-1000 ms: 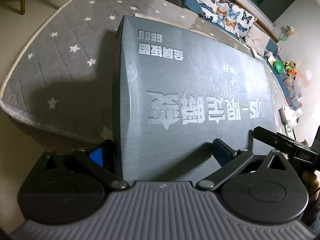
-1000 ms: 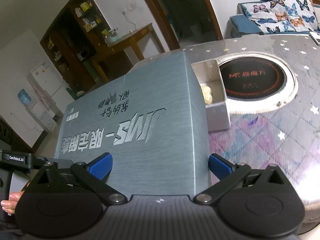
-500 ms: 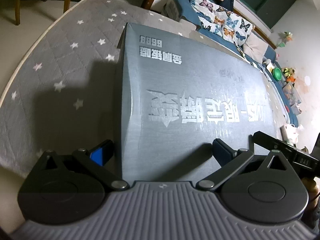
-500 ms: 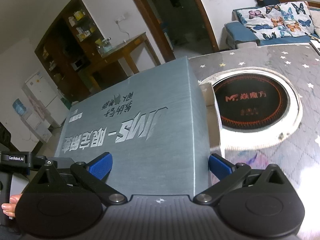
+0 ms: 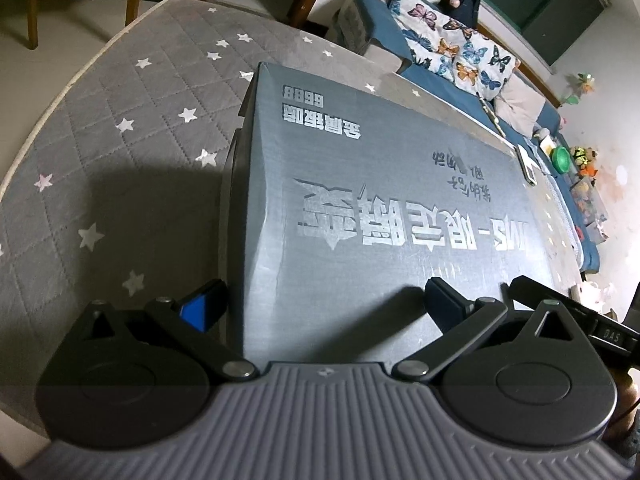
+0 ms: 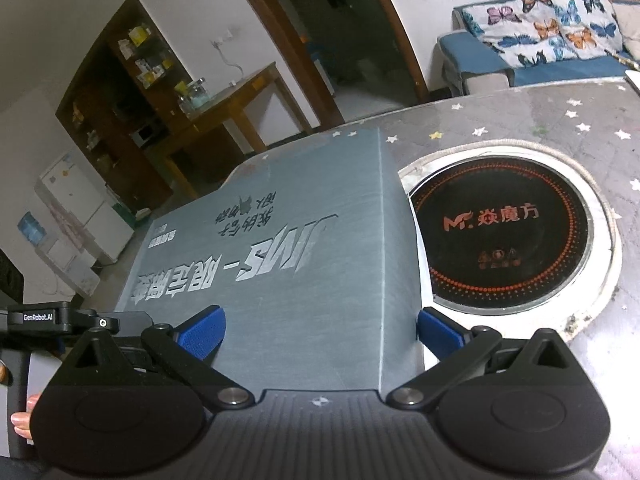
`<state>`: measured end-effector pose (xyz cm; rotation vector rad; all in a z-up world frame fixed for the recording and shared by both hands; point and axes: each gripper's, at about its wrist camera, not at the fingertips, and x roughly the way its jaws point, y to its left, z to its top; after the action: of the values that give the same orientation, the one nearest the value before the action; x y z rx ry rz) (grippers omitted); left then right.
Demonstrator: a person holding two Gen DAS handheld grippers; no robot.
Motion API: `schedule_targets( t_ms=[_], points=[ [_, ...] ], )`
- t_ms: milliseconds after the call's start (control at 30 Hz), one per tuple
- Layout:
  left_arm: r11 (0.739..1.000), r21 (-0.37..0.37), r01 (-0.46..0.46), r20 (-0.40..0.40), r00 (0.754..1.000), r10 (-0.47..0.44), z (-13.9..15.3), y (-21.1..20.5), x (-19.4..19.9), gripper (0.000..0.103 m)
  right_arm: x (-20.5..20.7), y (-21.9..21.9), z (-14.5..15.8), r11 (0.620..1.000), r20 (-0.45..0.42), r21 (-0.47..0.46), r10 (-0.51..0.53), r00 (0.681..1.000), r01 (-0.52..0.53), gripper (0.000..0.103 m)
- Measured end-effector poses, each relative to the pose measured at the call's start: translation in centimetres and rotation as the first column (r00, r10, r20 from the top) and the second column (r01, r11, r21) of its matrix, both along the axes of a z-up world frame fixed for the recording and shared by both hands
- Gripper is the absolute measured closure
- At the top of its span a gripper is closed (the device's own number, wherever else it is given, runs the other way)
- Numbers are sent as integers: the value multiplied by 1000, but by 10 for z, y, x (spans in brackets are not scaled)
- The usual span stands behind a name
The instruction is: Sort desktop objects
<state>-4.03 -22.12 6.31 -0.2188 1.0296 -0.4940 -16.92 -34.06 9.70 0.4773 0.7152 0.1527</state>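
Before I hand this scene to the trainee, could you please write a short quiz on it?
1. True or false: the grey box lid covers the logo on the round cooktop.
2. Which pattern is on the table cover? A: stars. B: stripes. C: checks.
3. Short answer: which gripper's camera shows the cooktop?

Key:
1. False. The lid lies beside the cooktop and the logo is in plain sight.
2. A.
3. The right gripper.
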Motion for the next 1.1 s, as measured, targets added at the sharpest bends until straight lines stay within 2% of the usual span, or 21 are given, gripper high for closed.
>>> schedule_targets(
  t_ms=[133, 200, 500, 1100],
  points=[
    [1000, 12, -5, -4, 1000, 5, 0, 5, 4, 0, 7, -2, -3, 1000, -8, 5, 4, 1000, -4, 0],
    [1000, 18, -1, 0, 1000, 1, 1, 25, 0, 0, 10, -4, -5, 1000, -13, 11, 6, 1000, -6, 0],
    [999, 33, -10, 6, 1000, 10, 5, 37, -3, 0, 19, -9, -10, 999, -29, 31, 20, 999, -19, 0],
    [999, 37, -30, -50, 998, 32, 4, 80, 1, 0, 31, -16, -22, 998, -62, 62, 25, 998, -21, 0]
  ],
)
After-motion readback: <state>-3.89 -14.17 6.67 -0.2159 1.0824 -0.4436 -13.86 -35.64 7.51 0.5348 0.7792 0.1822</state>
